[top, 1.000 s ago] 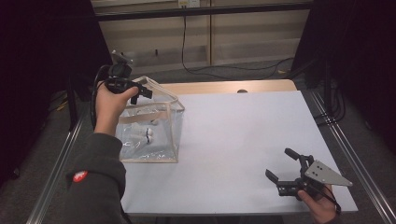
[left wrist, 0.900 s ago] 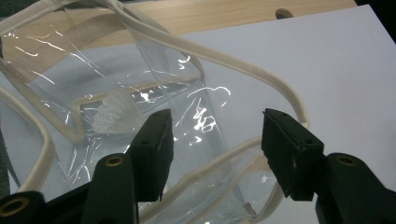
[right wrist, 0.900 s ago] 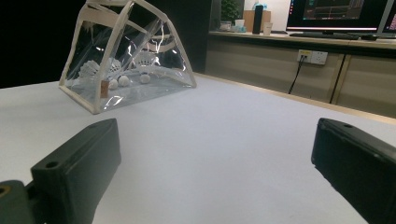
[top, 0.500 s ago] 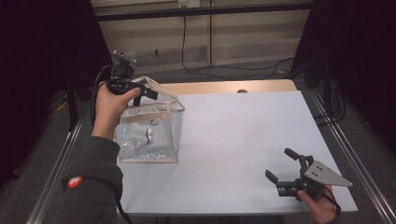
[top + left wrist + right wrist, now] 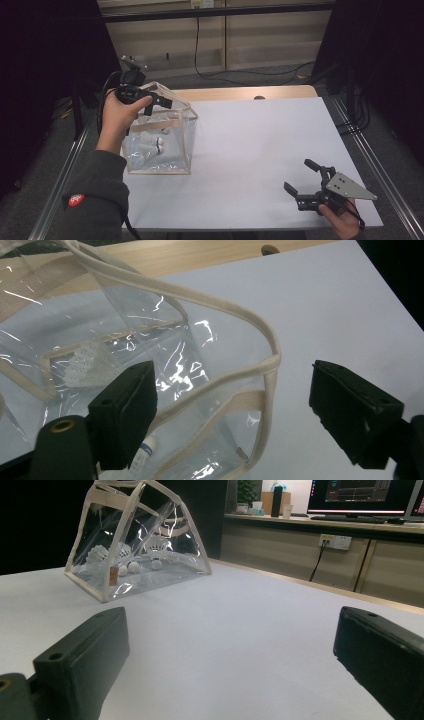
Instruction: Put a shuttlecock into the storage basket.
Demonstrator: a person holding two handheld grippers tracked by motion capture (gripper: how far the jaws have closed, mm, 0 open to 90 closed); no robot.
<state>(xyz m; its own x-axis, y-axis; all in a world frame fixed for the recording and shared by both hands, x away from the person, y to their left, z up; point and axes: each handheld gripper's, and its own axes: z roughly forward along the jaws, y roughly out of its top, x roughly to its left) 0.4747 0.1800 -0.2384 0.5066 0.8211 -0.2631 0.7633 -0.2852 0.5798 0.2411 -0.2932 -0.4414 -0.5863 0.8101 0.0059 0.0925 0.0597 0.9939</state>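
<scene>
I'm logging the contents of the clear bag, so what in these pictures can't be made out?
- Shuttlecocks in the clear bag: exact count unclear; glare and folds in the plastic blur them in the right gripper view, and they are too small in the high view.
- Small white thing with blue print: the left gripper finger covers most of it in the left gripper view.

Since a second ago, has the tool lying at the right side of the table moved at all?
No. The right tool sits at the same spot beside the near right corner of the white table, jaws open and empty, just as in the earlier high views.
</scene>
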